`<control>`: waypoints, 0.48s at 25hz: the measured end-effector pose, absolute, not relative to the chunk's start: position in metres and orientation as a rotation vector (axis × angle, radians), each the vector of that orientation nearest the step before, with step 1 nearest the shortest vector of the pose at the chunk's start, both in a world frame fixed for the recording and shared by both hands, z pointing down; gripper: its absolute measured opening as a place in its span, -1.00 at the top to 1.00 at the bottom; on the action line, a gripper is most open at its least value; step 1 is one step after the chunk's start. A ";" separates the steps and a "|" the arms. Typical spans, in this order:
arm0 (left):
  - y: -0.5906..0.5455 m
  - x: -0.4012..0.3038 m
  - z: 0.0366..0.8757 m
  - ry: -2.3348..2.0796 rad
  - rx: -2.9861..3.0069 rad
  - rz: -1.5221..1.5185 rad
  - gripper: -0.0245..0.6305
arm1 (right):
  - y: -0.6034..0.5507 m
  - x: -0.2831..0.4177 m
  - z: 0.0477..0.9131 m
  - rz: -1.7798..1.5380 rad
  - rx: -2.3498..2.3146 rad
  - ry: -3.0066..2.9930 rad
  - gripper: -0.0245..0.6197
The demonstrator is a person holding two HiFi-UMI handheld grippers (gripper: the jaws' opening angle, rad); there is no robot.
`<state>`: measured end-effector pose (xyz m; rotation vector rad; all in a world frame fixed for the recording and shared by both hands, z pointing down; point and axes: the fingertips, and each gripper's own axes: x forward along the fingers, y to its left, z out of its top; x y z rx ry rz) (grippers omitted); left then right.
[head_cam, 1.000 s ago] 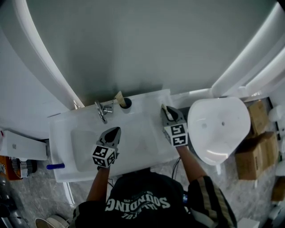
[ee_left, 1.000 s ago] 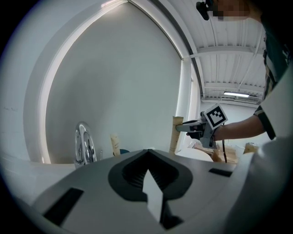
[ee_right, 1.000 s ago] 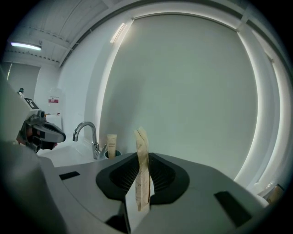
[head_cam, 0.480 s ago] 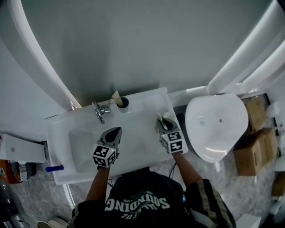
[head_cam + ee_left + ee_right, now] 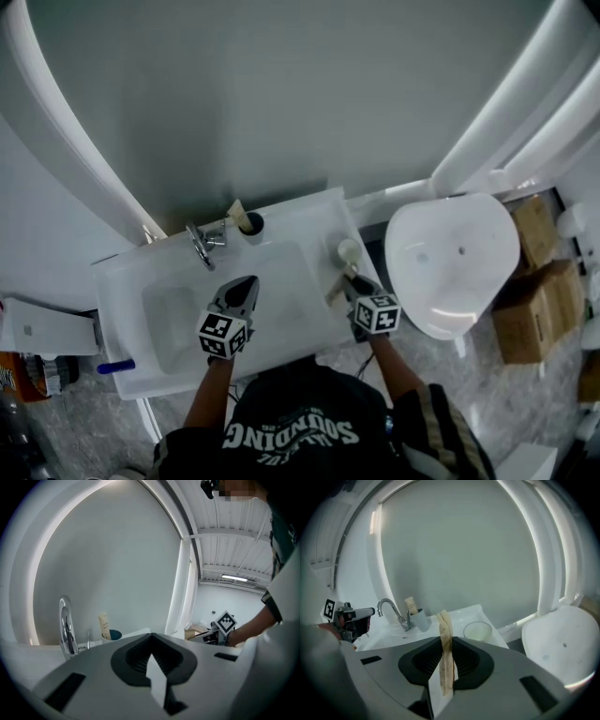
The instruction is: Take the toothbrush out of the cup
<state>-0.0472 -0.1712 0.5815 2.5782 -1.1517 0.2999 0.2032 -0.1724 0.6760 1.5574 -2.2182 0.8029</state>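
Near sink [image 5: 298, 246] right edge, right claw [image 5: 343, 289] (gripping toothbrush [image 5: 445, 641])

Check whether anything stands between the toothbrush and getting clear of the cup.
Nothing visible does. The right gripper is shut on the toothbrush, which is already out of the cup. The cup stands apart from it, farther back on the sink top, and nothing shows between the two.

Beige toothbrush [image 5: 443, 641] — white sink [image 5: 292, 270]
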 end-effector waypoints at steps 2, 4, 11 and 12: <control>-0.172 -0.046 0.582 -1.150 2.579 0.300 0.93 | -0.168 0.218 0.689 0.896 1.608 -2.194 0.73; -0.172 -0.046 0.584 -1.146 2.578 0.302 0.93 | -0.167 0.234 0.703 1.009 1.666 -2.177 0.73; -0.171 -0.045 0.585 -1.144 2.574 0.308 0.93 | -0.161 0.273 0.737 1.270 1.774 -2.061 0.72; -0.171 -0.045 0.585 -1.144 2.574 0.310 0.93 | -0.160 0.276 0.742 1.262 1.774 -2.037 0.72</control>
